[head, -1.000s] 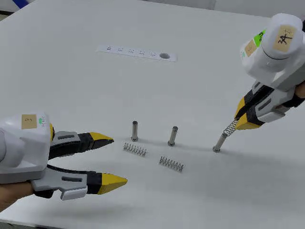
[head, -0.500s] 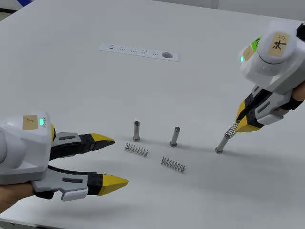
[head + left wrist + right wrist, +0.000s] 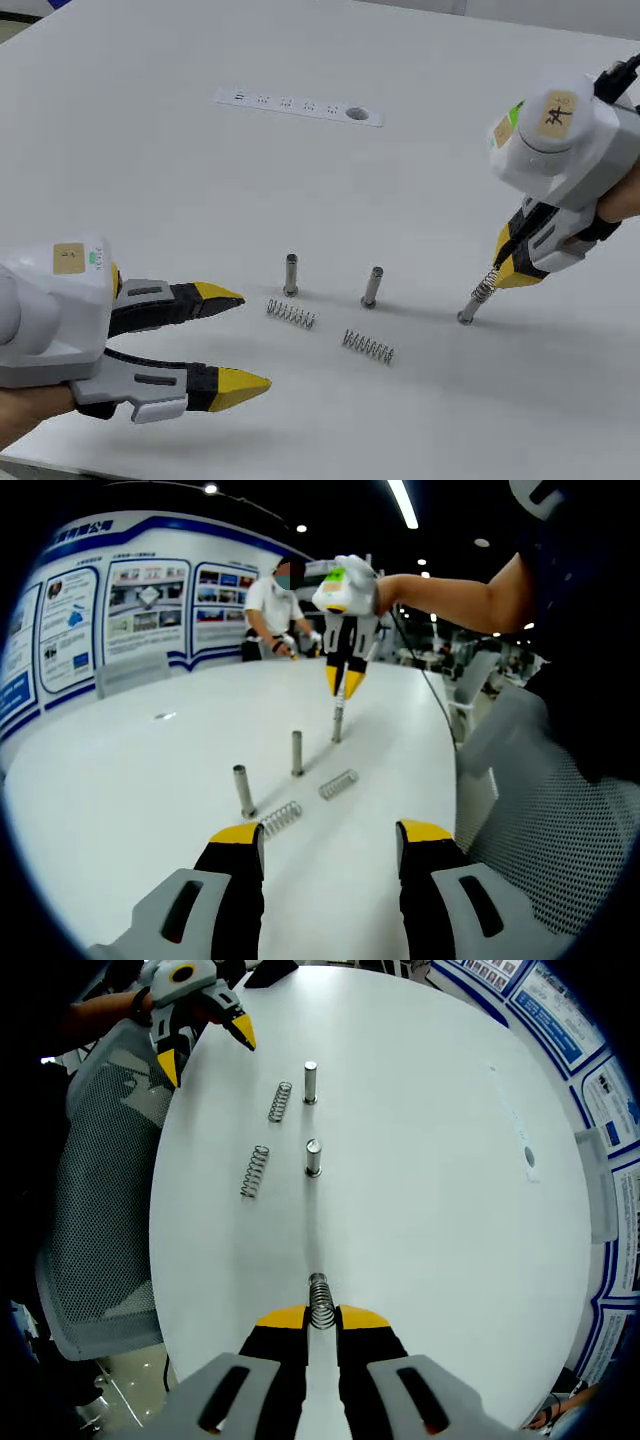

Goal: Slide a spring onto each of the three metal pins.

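Observation:
Three metal pins stand upright on the white table (image 3: 150, 180): a left pin (image 3: 290, 274), a middle pin (image 3: 372, 286) and a right pin (image 3: 471, 307). My right gripper (image 3: 503, 270) is shut on a spring (image 3: 485, 286) whose lower end sits over the right pin's top; in the right gripper view the spring (image 3: 319, 1302) sticks out between the yellow tips. Two loose springs lie flat on the table, one (image 3: 291, 313) by the left pin, one (image 3: 367, 346) by the middle pin. My left gripper (image 3: 242, 340) hangs open at the near left, holding nothing.
A white power strip (image 3: 298, 106) lies flat at the far side of the table. A mesh chair (image 3: 95, 1190) stands beside the table edge. A person (image 3: 272, 605) stands in the background beyond the table.
The right gripper has lowered with the spring, which now sits further down over the right pin's top. The left gripper and the loose springs have stayed put; the head camera shifted slightly.

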`<state>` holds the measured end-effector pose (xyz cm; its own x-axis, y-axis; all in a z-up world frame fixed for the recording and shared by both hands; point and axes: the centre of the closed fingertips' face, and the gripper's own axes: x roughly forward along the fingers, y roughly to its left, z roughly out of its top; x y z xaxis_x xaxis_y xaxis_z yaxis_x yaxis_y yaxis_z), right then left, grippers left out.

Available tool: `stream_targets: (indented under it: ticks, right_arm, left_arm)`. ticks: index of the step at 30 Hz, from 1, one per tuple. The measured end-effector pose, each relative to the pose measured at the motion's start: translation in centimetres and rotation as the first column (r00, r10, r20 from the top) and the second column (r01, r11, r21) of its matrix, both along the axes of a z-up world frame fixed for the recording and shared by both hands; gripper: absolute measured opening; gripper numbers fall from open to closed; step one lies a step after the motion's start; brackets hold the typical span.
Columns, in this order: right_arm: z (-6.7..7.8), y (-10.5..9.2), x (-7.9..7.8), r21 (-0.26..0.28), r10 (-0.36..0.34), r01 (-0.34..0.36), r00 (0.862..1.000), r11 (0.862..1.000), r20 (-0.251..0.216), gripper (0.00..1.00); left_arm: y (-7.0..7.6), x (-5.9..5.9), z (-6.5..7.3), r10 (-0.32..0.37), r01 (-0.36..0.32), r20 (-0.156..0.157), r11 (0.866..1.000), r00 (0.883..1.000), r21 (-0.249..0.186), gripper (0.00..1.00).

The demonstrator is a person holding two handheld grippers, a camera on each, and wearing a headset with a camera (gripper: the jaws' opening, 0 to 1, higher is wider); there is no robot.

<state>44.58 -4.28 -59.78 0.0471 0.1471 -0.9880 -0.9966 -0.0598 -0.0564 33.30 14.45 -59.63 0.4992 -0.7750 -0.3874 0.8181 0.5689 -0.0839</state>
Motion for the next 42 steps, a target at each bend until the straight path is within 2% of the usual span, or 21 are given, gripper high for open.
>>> stream_targets:
  ticks: [20, 25, 28, 30, 36, 42]
  right_arm:
    - [-3.3, 0.2, -0.8, 0.004, -0.035, 0.035, 0.999, 0.999, -0.037, 0.11]
    - [-3.2, 0.4, -0.7, 0.02, -0.041, 0.041, 0.999, 0.999, -0.035, 0.12]
    - [-3.3, 0.5, -0.9, 0.03, -0.046, 0.047, 0.998, 0.998, -0.034, 0.17]
    - [-3.0, 0.7, -1.1, 0.041, -0.047, 0.048, 0.998, 0.998, -0.033, 0.18]
    - [-1.4, 1.7, -1.1, 0.086, -0.039, 0.038, 0.999, 0.996, 0.01, 0.2]
    - [-0.6, 3.7, -2.3, 0.144, -0.036, 0.035, 0.999, 0.989, 0.007, 0.2]
  left_arm:
    - [0.2, -0.1, -0.2, 0.007, -0.007, -0.005, 1.0, 1.0, 0.003, 0.54]
    - [0.1, -0.1, -0.2, 0.008, -0.008, -0.004, 1.0, 1.0, 0.002, 0.54]
    - [0.1, -0.1, -0.1, 0.007, -0.007, -0.002, 1.0, 1.0, 0.0, 0.54]
    - [0.2, -0.1, -0.1, 0.009, -0.009, -0.001, 1.0, 1.0, 0.0, 0.54]
    - [0.0, -0.1, -0.2, 0.002, -0.002, -0.004, 1.0, 1.0, 0.004, 0.54]
    - [-0.1, -0.1, -0.1, -0.002, 0.002, 0.0, 1.0, 1.0, 0.004, 0.53]
